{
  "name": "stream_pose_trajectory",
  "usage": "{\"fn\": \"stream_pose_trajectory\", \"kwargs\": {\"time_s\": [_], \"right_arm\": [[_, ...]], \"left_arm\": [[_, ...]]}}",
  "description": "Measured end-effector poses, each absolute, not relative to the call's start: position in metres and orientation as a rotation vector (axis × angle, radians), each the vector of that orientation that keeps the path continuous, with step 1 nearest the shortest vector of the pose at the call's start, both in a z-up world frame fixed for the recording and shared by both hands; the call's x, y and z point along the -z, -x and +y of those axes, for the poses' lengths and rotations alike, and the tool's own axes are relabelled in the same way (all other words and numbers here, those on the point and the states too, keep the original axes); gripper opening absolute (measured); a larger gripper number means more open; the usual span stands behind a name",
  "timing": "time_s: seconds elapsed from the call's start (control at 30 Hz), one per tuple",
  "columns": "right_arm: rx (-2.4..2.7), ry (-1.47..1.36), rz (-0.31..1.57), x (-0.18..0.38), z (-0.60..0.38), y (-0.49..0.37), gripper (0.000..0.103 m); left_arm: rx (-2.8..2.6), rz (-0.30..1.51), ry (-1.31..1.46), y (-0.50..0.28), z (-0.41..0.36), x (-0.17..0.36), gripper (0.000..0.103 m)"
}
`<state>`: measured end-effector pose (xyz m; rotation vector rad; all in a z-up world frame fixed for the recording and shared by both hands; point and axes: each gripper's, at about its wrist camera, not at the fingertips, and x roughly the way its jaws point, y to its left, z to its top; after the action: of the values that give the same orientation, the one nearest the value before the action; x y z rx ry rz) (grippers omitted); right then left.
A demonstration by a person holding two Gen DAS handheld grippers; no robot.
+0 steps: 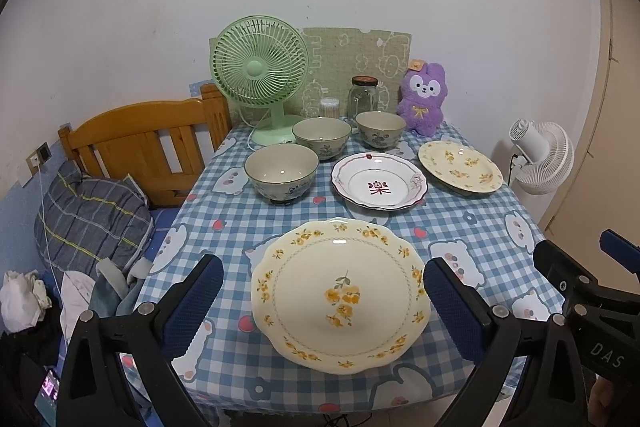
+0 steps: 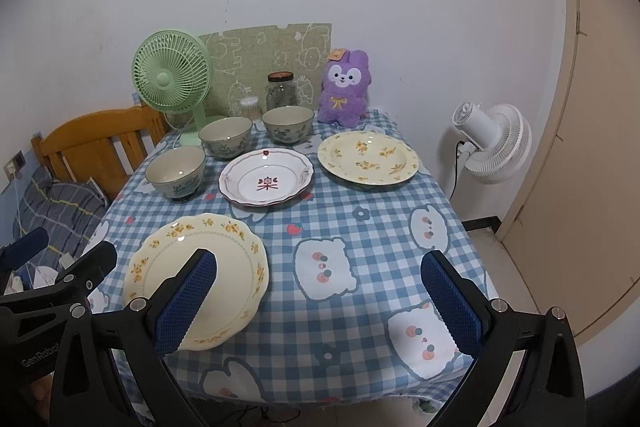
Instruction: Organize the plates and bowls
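Both claws read as spread wide with nothing between the pads: my left gripper (image 1: 323, 301) hovers over the near table edge, its blue fingers (image 1: 192, 305) flanking the large yellow-flowered plate (image 1: 340, 301) without touching it, and my right gripper (image 2: 318, 301) hangs level beside it over bare checked tablecloth (image 2: 360, 223). Legible markings: "DAS" on the right unit's body in the left wrist view, "GenRobo" (cut off) on the left unit's body in the right wrist view, and a red character printed in the well of the white scalloped plate (image 1: 379, 183). That plate sits mid-table; a second yellow-flowered plate (image 1: 460, 167) lies to its right near the table's right edge. Three bowls (image 1: 282, 173) (image 1: 322, 138) (image 1: 381, 129) stand apart in an arc behind. A green fan (image 1: 260, 75), glass jar (image 1: 363, 95) and purple plush (image 1: 423, 98) line the far edge. Open cloth lies on the near right quarter.
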<state>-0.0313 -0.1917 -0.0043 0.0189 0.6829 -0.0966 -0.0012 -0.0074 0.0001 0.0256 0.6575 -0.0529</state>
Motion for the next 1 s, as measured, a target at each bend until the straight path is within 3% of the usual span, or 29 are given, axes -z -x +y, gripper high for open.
{"fn": "stream_pose_trajectory", "kwargs": {"time_s": [1.0], "right_arm": [[0.098, -0.016, 0.681, 0.0023, -0.1919, 0.0309, 0.103]], "left_arm": [[0.052, 0.654, -0.03, -0.0017, -0.0095, -0.0021, 0.099]]}}
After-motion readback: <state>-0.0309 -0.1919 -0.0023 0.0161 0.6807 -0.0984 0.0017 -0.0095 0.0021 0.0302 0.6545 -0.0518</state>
